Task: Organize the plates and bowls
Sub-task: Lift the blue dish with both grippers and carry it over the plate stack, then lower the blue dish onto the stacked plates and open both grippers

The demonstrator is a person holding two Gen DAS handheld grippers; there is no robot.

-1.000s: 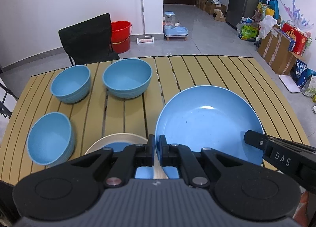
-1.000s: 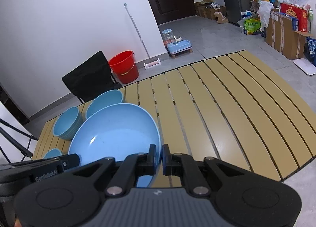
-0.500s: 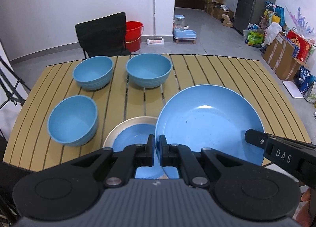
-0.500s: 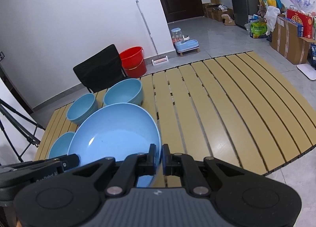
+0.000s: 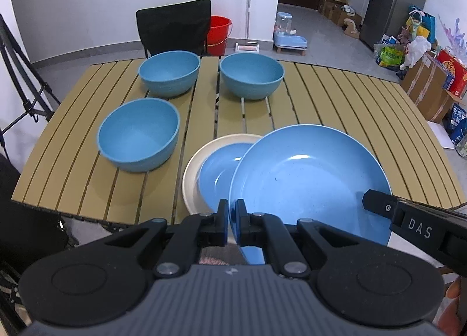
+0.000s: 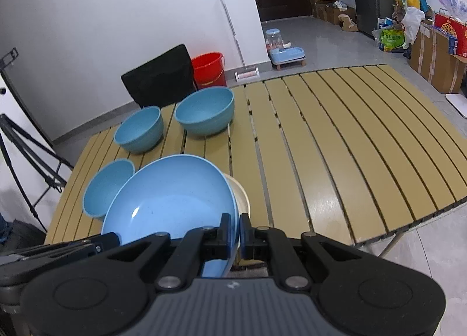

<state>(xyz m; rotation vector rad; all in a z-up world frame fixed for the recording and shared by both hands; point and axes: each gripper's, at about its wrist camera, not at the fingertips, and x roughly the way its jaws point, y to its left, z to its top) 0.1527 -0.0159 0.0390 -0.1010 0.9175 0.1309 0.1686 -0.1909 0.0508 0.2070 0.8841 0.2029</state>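
A large blue plate (image 5: 309, 178) hangs above the table's near edge, held by both grippers. My left gripper (image 5: 231, 220) is shut on its near-left rim; my right gripper (image 6: 235, 232) is shut on its right rim (image 6: 233, 213). Under its left part lies a cream plate (image 5: 201, 157) with a smaller blue plate (image 5: 219, 172) in it. Three blue bowls stand on the table: one near left (image 5: 138, 134), one far left (image 5: 169, 71), one far middle (image 5: 251, 74). The right gripper's finger shows in the left wrist view (image 5: 408, 219).
The slatted tan table (image 6: 335, 143) has bare boards on its right half. A black chair (image 5: 175, 26) and a red bucket (image 5: 219, 30) stand behind it. A tripod (image 6: 26, 149) is at the left; boxes and bags line the right wall.
Both grippers have carried the large blue plate leftward along the table, so it now partly overlaps the cream plate. The bowls have shifted right in both views. Both grips stay the same.
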